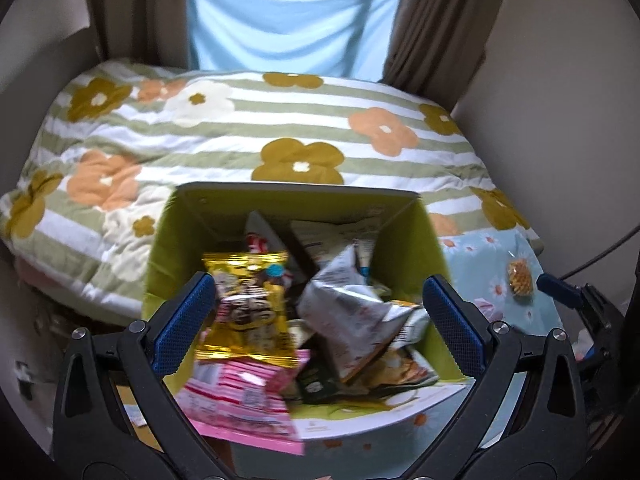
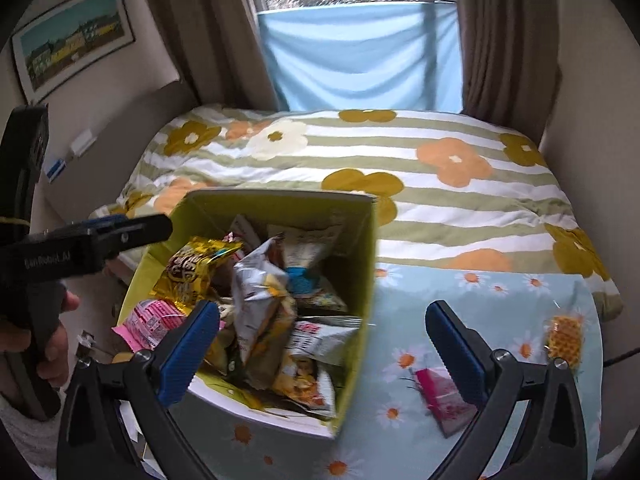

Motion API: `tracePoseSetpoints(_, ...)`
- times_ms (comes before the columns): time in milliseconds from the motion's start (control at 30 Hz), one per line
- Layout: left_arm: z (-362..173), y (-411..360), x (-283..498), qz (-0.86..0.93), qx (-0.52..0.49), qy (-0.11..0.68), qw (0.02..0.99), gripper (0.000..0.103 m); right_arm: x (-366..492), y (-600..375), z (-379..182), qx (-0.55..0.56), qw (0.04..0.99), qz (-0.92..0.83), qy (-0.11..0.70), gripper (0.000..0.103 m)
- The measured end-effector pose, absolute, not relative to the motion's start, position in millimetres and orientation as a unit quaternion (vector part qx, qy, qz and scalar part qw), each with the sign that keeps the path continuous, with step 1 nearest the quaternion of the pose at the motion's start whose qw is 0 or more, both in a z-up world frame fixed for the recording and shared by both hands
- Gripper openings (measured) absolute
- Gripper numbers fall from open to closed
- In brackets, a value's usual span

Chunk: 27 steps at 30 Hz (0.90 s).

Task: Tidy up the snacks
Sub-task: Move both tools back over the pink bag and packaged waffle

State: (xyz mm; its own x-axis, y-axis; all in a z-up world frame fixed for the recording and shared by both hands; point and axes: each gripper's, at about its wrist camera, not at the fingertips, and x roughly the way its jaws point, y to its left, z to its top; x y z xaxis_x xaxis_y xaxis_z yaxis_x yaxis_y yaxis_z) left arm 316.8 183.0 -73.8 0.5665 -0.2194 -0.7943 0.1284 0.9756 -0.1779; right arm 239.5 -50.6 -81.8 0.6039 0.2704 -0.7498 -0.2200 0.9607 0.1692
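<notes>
An open box (image 1: 404, 248) with green inner walls stands on the table, filled with snack bags. Among them are a gold packet (image 1: 248, 312), a crumpled silver bag (image 1: 348, 312) and a pink packet (image 1: 240, 396) leaning over the near rim. My left gripper (image 1: 318, 320) hangs open above the box, touching nothing. My right gripper (image 2: 322, 352) is open wide over the box's right wall (image 2: 360, 248) and the table. A pink packet (image 2: 444, 400) lies on the cloth by its right finger. A small orange waffle snack (image 2: 566, 336) lies further right.
The table (image 2: 460, 292) wears a light-blue daisy cloth. Behind it is a bed with a striped, flowered quilt (image 2: 400, 152), then curtains and a window. A hand (image 2: 52, 344) holds the left gripper (image 2: 144, 224) at the box's left.
</notes>
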Motion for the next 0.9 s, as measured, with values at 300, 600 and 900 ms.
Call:
tracePoseSetpoints(300,-75,78,300,-0.119,-0.036,0.461,0.879,0.103,222,-156,-80,0.045,0.896,0.108,0.429,0.103)
tracePoseSetpoints(600,-105,-59,292,-0.174,0.023,0.491,0.853,0.103,215,-278,-94,0.079,0.903,0.064,0.418,0.103)
tracePoseSetpoints(900,-175,-149,284,-0.196,0.121,0.553,0.8,0.103,230,-348,-142,0.055,0.862,0.059,0.501,0.103)
